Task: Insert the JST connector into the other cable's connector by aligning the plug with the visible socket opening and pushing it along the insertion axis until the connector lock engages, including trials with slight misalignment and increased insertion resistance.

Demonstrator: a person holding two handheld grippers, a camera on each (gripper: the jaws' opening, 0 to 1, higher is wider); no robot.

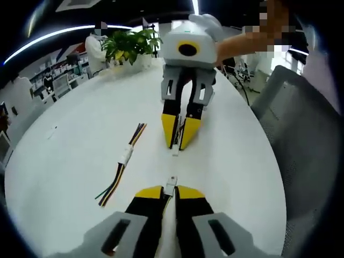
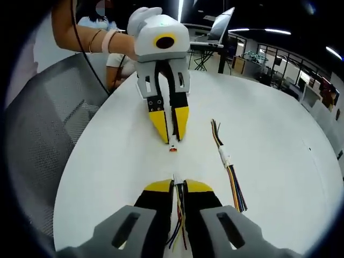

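The small white plug (image 1: 171, 185) is pinched in the left tongs (image 1: 170, 194), with its thin, bendy wires trailing back. It is light and easily bent, so the hard shell should be held. Across a small gap above the white surface (image 1: 75, 156), the socket (image 1: 176, 150), maybe orange-tipped, is clamped in the right tongs (image 1: 179, 144). A joined spare cable (image 1: 124, 158) is lying beside them.

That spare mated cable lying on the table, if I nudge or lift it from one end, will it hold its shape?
Probably not. The spare cable is a bundle of thin loose wires that already lies in a slight bend, so it would likely droop. It looks light and may slide on the smooth white table. Its white connector in the middle seems the one stiff part.
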